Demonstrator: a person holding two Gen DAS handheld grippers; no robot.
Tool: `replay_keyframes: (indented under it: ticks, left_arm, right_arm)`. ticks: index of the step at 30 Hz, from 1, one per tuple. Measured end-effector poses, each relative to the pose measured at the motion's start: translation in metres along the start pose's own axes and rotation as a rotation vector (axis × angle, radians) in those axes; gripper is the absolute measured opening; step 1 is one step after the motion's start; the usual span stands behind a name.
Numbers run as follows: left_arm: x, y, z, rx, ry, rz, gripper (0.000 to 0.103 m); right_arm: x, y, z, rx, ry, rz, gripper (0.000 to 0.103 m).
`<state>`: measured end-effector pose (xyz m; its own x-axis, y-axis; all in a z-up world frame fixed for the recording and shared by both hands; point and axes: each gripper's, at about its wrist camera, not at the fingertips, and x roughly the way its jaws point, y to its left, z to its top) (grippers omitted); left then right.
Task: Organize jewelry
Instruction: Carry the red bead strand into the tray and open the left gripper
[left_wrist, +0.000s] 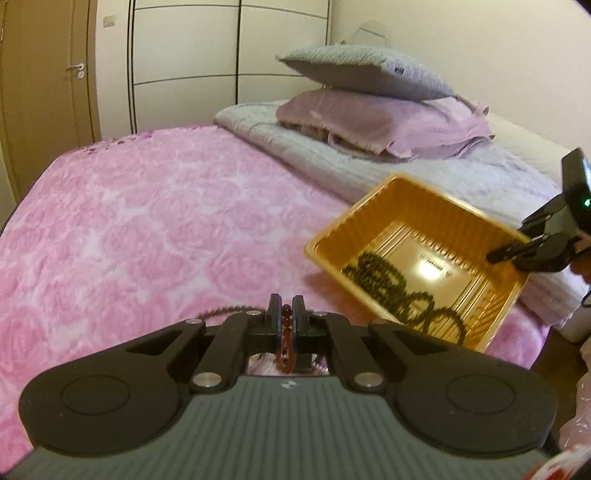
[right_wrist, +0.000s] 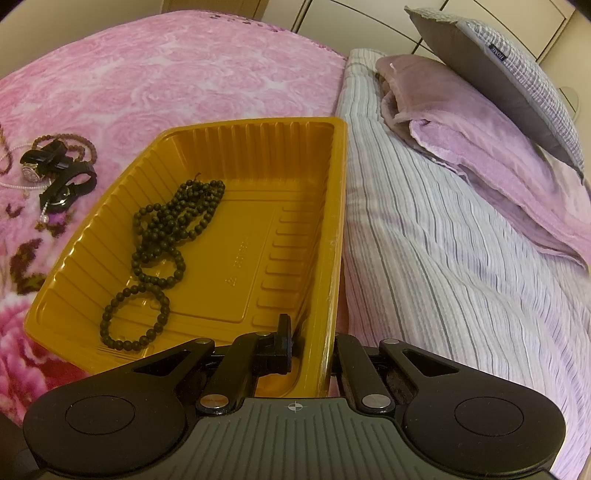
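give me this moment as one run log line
left tongs: shut on brown beads | right tongs: shut on tray wall | tray: dark beads inside

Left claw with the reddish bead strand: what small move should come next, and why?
Probably carry the reddish bead strand right, over the yellow tray. The left claw is shut on it, the right claw grips the tray's wall, tilting it, and dark beads already lie inside.

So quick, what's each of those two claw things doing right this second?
Left gripper: closed on a reddish-brown bead string.
Right gripper: closed on the rim of the yellow tray, holding it tilted.
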<state>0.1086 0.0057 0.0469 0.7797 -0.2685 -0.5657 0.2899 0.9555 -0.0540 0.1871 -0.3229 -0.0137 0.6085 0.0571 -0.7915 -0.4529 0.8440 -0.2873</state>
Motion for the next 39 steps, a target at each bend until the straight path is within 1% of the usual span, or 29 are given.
replay_keyframes:
  ticks: [4, 10, 17, 20, 24, 29, 35, 37, 39]
  left_arm:
    - [-0.004, -0.006, 0.009, 0.004, -0.010, -0.034, 0.004]
    - [0.006, -0.031, 0.016, 0.028, -0.010, -0.097, 0.004]
    - [0.032, -0.073, 0.024, 0.052, -0.007, -0.202, 0.004]
    - [0.049, -0.091, 0.027, 0.066, 0.008, -0.242, 0.004]
    - [0.066, -0.110, 0.026, 0.088, 0.031, -0.268, 0.004]
    - [0.088, -0.122, 0.020, 0.094, 0.077, -0.288, 0.004]
    - [0.100, -0.133, 0.016, 0.121, 0.111, -0.304, 0.004]
    - [0.101, -0.134, 0.016, 0.121, 0.121, -0.300, 0.007]
    - [0.101, -0.133, 0.015, 0.120, 0.122, -0.297, 0.013]
  right_arm:
    - [-0.001, 0.000, 0.000, 0.000, -0.004, 0.001, 0.005]
    - [-0.001, 0.000, 0.000, 0.003, -0.006, 0.002, 0.005]
    - [-0.001, 0.000, 0.000, 0.002, -0.007, 0.002, 0.005]
    - [-0.001, 0.000, 0.000, 0.003, -0.005, 0.002, 0.005]
    - [0.000, 0.001, 0.001, 0.004, -0.001, 0.004, 0.005]
    - [0.001, 0.001, 0.001, 0.007, 0.002, 0.006, 0.005]
    - [0.001, 0.000, 0.001, 0.008, 0.000, 0.006, 0.005]
    - [0.001, 0.000, 0.001, 0.009, 0.000, 0.006, 0.005]
    - [0.001, 0.000, -0.001, 0.009, 0.000, 0.006, 0.005]
